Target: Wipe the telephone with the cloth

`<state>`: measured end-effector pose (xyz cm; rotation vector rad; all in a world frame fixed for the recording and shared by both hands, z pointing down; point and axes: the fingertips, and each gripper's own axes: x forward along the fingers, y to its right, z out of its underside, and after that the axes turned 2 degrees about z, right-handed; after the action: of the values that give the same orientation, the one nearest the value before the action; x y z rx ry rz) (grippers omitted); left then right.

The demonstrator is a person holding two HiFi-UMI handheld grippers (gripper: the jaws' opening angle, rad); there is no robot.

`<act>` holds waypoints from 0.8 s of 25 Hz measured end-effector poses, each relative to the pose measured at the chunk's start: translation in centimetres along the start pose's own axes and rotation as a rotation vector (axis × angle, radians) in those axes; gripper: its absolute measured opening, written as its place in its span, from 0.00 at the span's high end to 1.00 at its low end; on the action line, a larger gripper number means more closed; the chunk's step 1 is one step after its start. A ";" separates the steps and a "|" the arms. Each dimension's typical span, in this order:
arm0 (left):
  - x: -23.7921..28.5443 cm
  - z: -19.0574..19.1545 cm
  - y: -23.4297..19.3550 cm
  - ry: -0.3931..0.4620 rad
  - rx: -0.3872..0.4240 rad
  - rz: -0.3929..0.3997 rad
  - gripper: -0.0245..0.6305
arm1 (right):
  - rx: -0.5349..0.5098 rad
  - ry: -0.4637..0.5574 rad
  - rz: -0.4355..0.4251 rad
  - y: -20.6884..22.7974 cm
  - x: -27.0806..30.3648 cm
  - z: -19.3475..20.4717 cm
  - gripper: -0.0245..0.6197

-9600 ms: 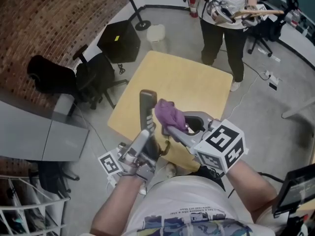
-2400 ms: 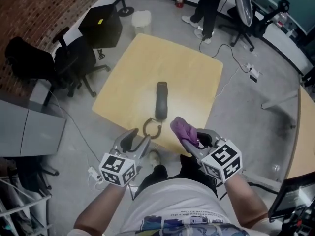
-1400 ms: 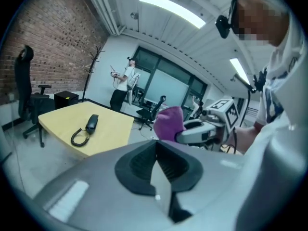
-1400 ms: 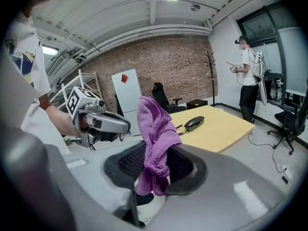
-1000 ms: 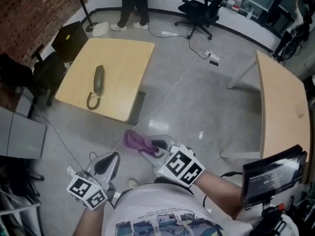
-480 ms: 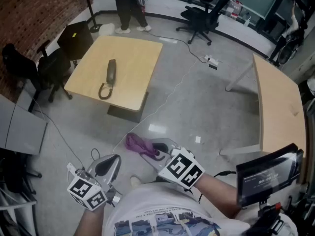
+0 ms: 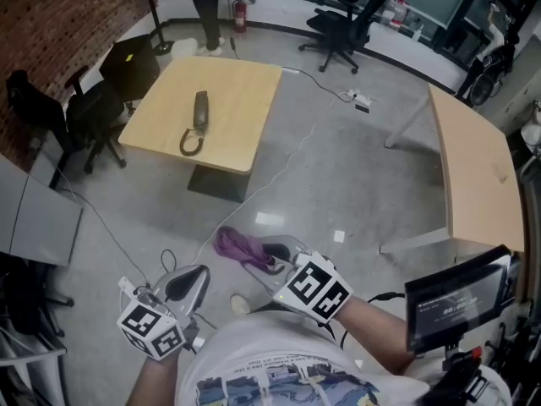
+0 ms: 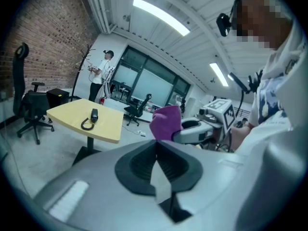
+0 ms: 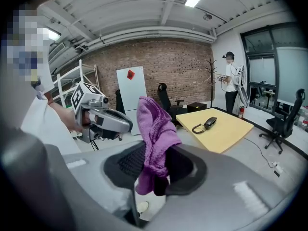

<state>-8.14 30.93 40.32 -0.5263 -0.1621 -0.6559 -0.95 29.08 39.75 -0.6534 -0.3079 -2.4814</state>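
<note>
Telephone (image 7: 200,110) lies toward the 6 o'clock edge of the yellow counter (image 7: 245,91), at 11 o'clock, well apart from both tools; bare floor (image 7: 338,184) lies open between, a second counter (image 7: 473,167) bounding it at 3 o'clock; right hand-held gripper (image 7: 258,256) is clamped on the purple cloth (image 7: 232,244); left hand-held gripper (image 7: 193,276) has its jaws together, empty; a couple of seconds earlier the telephone lay just before the jaws, now it sits far across the floor
</note>
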 end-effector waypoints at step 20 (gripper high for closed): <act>-1.6 4.6 -0.1 -0.058 0.008 0.051 0.96 | 0.015 -0.048 0.028 -3.9 0.3 3.0 0.79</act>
<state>-9.34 34.12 43.81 -0.5402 -0.2051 -0.5909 -2.21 33.21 42.14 -0.7070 -0.3329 -2.4376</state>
